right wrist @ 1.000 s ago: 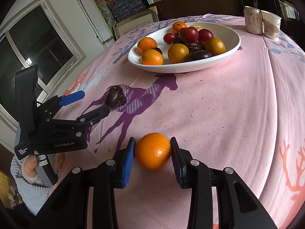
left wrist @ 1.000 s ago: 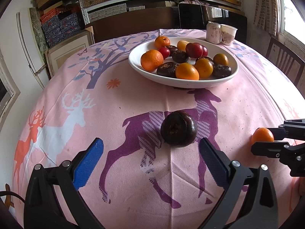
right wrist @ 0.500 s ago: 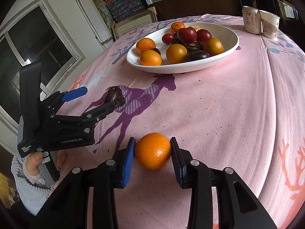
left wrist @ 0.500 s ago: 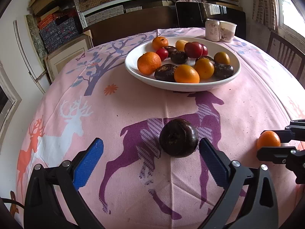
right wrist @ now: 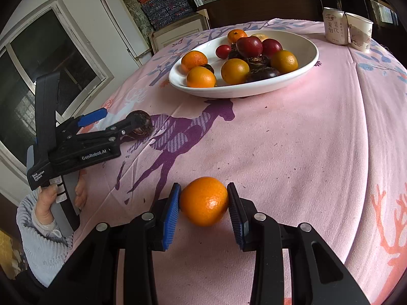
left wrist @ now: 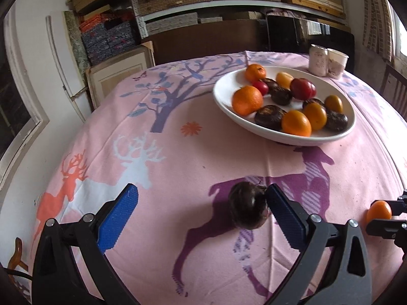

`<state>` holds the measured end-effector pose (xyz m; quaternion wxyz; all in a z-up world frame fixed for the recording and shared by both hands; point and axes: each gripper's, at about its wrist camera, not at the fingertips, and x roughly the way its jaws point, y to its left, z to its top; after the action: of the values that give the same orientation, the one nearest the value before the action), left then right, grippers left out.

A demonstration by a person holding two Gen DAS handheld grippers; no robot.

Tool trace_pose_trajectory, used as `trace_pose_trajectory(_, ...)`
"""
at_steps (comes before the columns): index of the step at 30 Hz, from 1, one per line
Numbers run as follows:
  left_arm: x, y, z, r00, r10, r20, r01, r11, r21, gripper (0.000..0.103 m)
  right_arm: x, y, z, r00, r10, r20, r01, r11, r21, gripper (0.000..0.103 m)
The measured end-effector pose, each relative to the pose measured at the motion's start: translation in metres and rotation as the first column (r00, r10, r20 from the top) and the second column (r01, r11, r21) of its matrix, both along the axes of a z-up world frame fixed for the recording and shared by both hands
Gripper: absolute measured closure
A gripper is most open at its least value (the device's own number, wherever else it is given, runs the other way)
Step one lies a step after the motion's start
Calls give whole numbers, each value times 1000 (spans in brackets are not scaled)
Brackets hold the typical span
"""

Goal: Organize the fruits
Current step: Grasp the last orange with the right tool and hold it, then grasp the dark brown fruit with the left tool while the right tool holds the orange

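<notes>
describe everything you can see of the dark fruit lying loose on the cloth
The dark fruit is round, near black with a brownish sheen and a rough, matte skin; a small stub shows on top. It sits on the pink cloth, on the purple deer print, well short of the bowl. It lies between the open fingers of the left claw, tight against one blue pad and far from the other. In the right wrist view a claw finger partly hides it.

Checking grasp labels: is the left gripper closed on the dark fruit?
No: the left gripper stands wide open, only one pad beside the dark fruit.
</notes>
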<state>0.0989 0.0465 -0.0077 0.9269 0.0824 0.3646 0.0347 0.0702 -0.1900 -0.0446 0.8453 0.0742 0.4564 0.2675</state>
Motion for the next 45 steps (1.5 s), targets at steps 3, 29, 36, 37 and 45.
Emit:
trace_pose_trajectory(3, 0, 7, -2, 999, -32, -24, 30, 996, -79, 4, 0, 0, 0, 1000, -1, 0, 1, 1000, 0, 66)
trace_pose_trajectory(29, -15, 3, -2, 995, -97, -9, 96, 993, -69, 5, 0, 0, 0, 1000, -4, 1, 4, 1000, 1, 66)
trace_pose_trajectory(36, -7, -7, -10, 979, -194, -68, 184, 974, -131, 7, -1, -1, 1, 1000, -4, 2, 4, 1000, 2, 66)
trace_pose_trajectory(37, -7, -7, -11, 976, -205, -73, 193, 971, -143, 17, -1, -1, 0, 1000, -4, 3, 4, 1000, 1, 66)
trace_pose_trajectory(45, 8, -4, -22, 969, -208, -133, 177, 961, -213, 39, -1, -1, 1, 1000, -5, 3, 5, 1000, 2, 66)
